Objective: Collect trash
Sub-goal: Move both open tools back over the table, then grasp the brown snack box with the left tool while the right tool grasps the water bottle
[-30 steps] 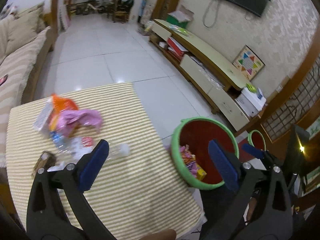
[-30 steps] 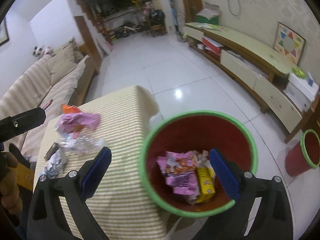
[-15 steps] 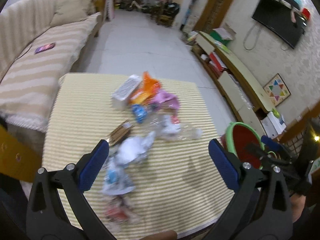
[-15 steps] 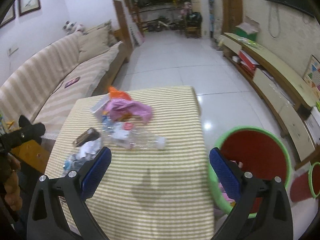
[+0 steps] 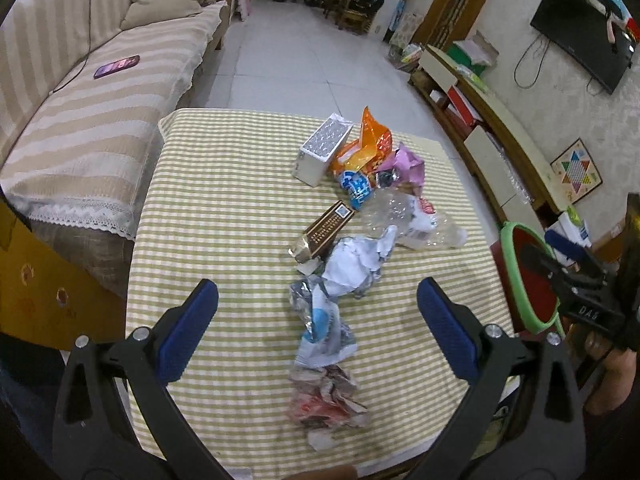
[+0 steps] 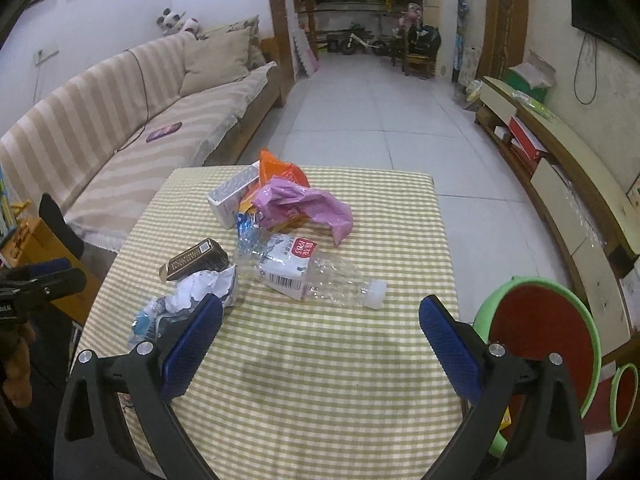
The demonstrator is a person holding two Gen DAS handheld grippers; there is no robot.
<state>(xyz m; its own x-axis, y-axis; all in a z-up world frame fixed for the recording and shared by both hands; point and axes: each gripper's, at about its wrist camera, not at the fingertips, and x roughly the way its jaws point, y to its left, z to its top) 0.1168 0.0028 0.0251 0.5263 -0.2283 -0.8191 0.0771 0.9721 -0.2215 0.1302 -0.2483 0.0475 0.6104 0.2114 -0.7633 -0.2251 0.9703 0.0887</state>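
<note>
Trash lies in a line on the striped tablecloth (image 5: 224, 200): a white box (image 5: 322, 150), an orange wrapper (image 5: 370, 146), a pink bag (image 6: 304, 206), a crushed clear bottle (image 6: 316, 274), a brown packet (image 5: 330, 228), crumpled white paper (image 5: 356, 266), a blue-white wrapper (image 5: 322, 332) and a red-white wad (image 5: 326, 398). My left gripper (image 5: 318, 330) is open and empty above the near wrappers. My right gripper (image 6: 320, 338) is open and empty above the cloth, in front of the bottle. The red bin with a green rim (image 6: 540, 336) stands on the floor right of the table.
A striped sofa (image 5: 80, 92) with a phone (image 5: 117, 67) runs along the left. A low TV cabinet (image 6: 560, 184) lines the right wall. A second small red bin (image 6: 624, 396) stands beside the first. Tiled floor (image 6: 372, 112) stretches beyond the table.
Both grippers swung from over the red bin back to the left over the table. The trash line has come into full view. Both stayed open and empty.
</note>
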